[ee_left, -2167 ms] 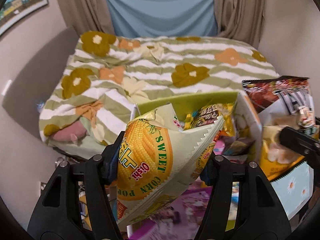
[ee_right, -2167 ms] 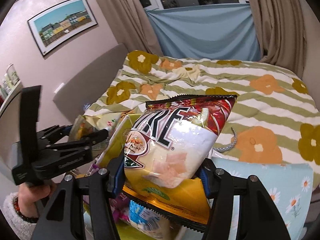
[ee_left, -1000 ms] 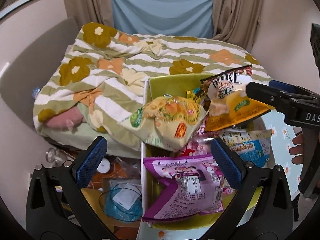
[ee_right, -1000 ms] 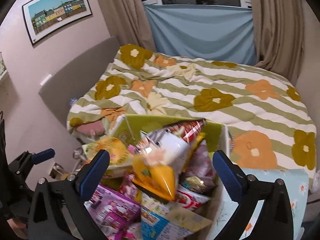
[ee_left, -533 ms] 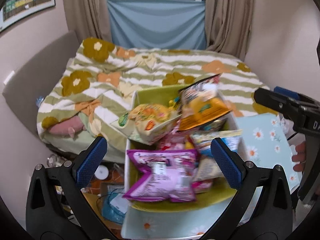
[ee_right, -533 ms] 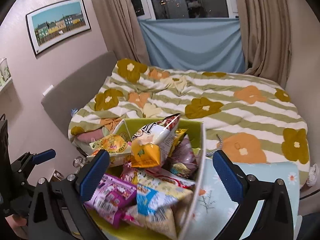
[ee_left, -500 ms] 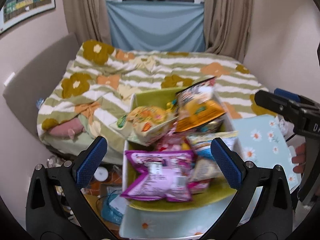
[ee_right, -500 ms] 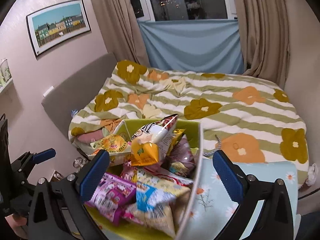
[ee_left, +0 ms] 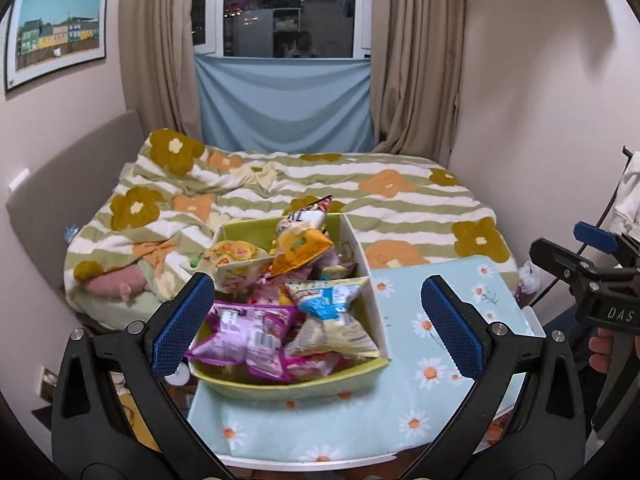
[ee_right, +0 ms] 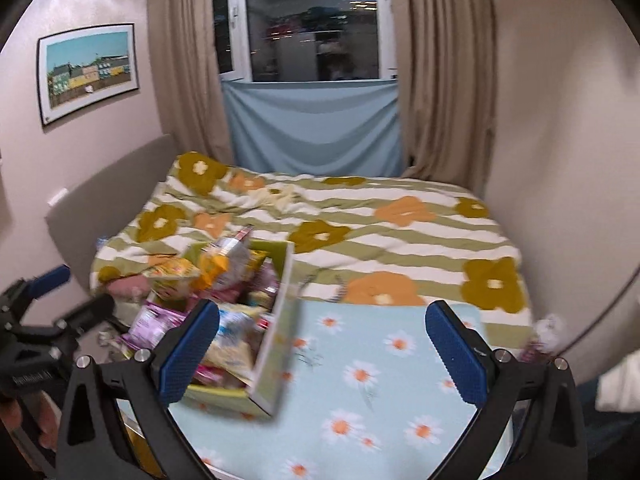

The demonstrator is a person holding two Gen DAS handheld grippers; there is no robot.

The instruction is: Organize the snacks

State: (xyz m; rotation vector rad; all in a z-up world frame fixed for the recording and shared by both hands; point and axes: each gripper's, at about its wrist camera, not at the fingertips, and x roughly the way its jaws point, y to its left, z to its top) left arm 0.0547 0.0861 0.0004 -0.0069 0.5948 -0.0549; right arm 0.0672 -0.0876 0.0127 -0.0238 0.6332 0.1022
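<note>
A green box (ee_left: 280,386) full of snack bags stands on the left of a table with a daisy cloth (ee_left: 440,320). In it lie a yellow corn-snack bag (ee_left: 232,258), an orange-and-red chip bag (ee_left: 302,242), a purple bag (ee_left: 244,328) and a blue-and-yellow bag (ee_left: 332,316). My left gripper (ee_left: 316,324) is open and empty, held back above the box's near edge. My right gripper (ee_right: 324,354) is open and empty above the cloth, right of the box (ee_right: 272,352). The right gripper also shows in the left wrist view (ee_left: 592,280).
A bed with a striped flower duvet (ee_left: 320,184) lies behind the table. Walls close in at the left and right. Clutter sits on the floor left of the table (ee_left: 132,404). The right part of the cloth (ee_right: 400,380) bears nothing.
Both grippers let go of their bags, which now lie in the box. Both have since pulled back and up, so the box looks smaller and more of the room shows.
</note>
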